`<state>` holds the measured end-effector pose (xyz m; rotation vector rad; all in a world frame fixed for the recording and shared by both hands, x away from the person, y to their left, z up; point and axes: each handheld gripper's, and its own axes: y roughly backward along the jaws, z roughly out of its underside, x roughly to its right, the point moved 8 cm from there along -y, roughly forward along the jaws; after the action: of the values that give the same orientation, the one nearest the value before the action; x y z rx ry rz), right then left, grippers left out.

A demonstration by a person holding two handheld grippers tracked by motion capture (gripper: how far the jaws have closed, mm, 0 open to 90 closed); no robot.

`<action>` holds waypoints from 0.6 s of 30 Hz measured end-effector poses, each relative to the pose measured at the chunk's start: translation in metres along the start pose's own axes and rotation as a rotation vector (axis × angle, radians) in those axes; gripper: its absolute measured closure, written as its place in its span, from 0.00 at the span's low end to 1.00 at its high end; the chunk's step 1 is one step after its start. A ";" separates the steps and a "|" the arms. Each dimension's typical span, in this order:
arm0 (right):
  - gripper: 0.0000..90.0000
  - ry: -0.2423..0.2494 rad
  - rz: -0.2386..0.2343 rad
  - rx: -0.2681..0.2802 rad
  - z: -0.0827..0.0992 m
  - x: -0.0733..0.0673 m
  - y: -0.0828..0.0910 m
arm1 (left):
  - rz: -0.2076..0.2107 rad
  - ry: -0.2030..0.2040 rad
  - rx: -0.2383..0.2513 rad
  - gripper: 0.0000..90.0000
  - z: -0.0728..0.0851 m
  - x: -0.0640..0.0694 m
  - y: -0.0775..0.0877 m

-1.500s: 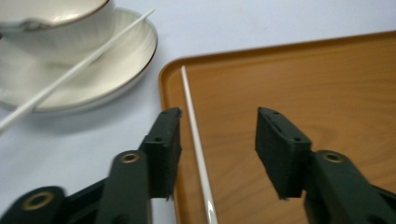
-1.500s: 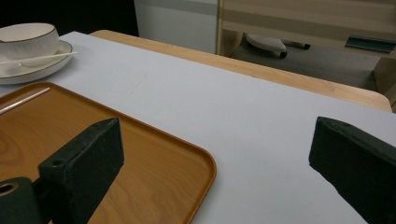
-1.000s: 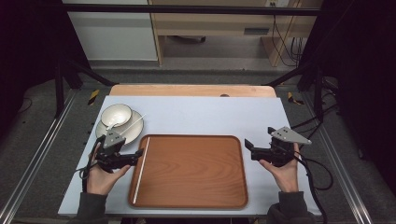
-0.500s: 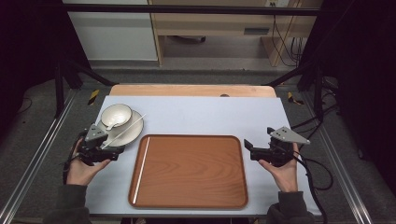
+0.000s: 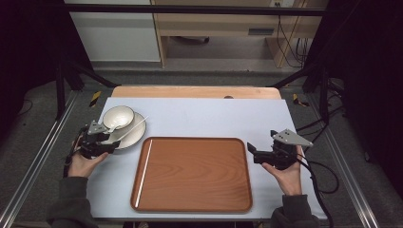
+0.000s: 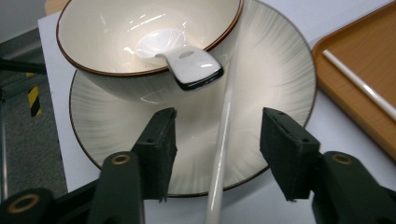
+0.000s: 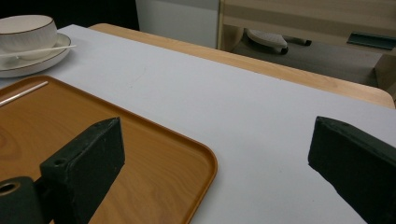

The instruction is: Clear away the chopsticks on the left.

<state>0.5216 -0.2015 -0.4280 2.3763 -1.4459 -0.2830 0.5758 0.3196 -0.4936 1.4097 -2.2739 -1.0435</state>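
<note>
A cream bowl [image 5: 118,117] stands on a ribbed plate [image 5: 134,137] at the table's left, and a white spoon [image 6: 182,58] rests in the bowl. A white chopstick [image 6: 223,154] lies across the plate. My left gripper [image 5: 105,144] hovers low over the plate's near rim. Its jaws have just been closing and now stand half apart on either side of that chopstick [image 5: 134,126], with a gap at each pad [image 6: 161,140]. My right gripper [image 5: 252,153] is open and holds nothing, just off the right edge of the wooden tray [image 5: 192,173].
A second white chopstick [image 5: 143,173] lies along the tray's left side. The blue-grey mat [image 5: 214,116] covers the table beyond the tray. In the right gripper view, the tray's corner [image 7: 196,158] sits under the jaws, with the bowl [image 7: 25,30] far off.
The left hand has moved from the tray's left edge up and left to the plate, and its jaws have narrowed around the chopstick. The right hand has stayed put.
</note>
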 end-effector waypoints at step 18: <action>0.04 0.004 0.001 -0.007 0.001 0.000 -0.002 | 0.029 -0.018 -0.018 0.88 -0.001 0.003 -0.017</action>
<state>0.5225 -0.2008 -0.4300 2.3692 -1.4413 -0.2829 0.5863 0.3120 -0.5057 1.3619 -2.2847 -1.0698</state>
